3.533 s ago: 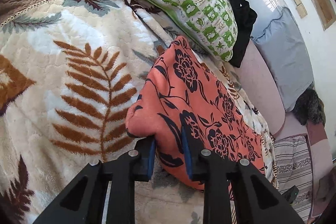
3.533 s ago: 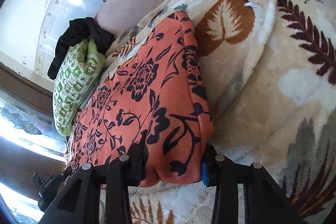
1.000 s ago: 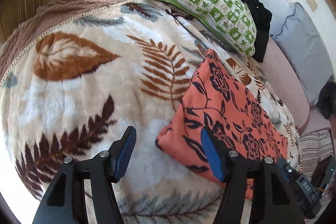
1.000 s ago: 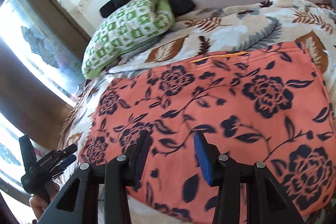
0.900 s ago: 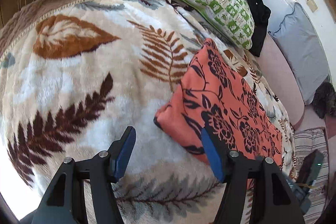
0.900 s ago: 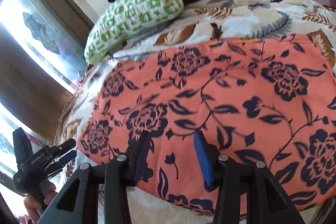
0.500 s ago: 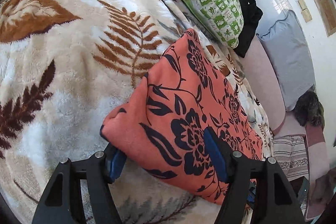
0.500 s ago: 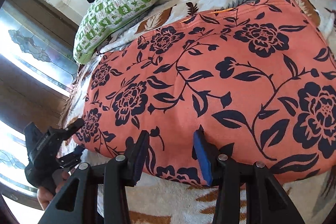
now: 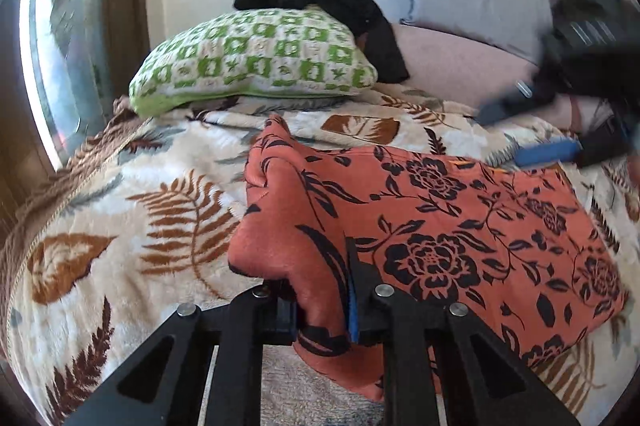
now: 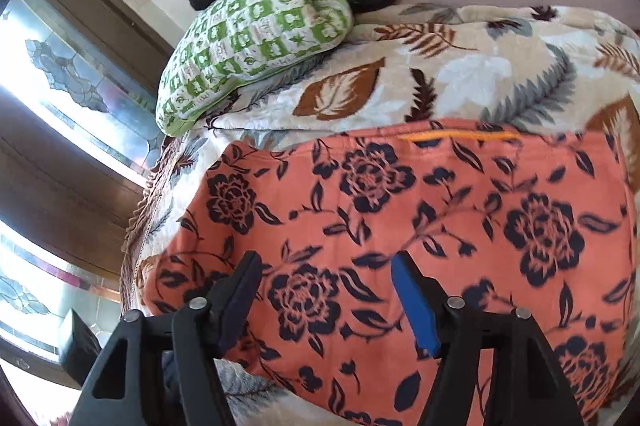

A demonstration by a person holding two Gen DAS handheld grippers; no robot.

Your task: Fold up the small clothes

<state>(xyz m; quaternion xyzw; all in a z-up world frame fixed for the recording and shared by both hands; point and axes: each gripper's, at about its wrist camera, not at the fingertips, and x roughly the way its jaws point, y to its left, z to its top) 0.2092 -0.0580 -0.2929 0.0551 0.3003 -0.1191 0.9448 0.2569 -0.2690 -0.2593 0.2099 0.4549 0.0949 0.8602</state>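
The orange floral garment (image 9: 460, 226) lies spread on the leaf-print blanket (image 9: 120, 206) on the bed, already folded to a flat rectangle as far as the views show. Its near left corner is bunched and lifted off the blanket.

Left hand-held gripper (image 9: 324, 310): jaws closing, pinched on that lifted corner at 6 o'clock of the left wrist view, cloth clearly between the pads. Judged step: starting another fold, corner to be carried across toward 3 o'clock.

Right hand-held gripper (image 10: 328, 286): jaws opening, wide apart, over the middle of the garment at 6 o'clock of its own view. Nothing is between the pads and no cloth is pinched. In the left wrist view it shows blurred at 2 o'clock, off the cloth.

Green patterned pillow (image 9: 252, 62) sits at 11 o'clock beyond the garment, with black clothing (image 9: 340, 10) draped behind it at 12 o'clock. Neither has been touched by the grippers, and whether the black piece also needs folding cannot be told.

Progress, judged: mid-task. First folds look done, at least one more fold is left, then flattening. The far edge with the orange seam line (image 10: 460, 136) lies straight.
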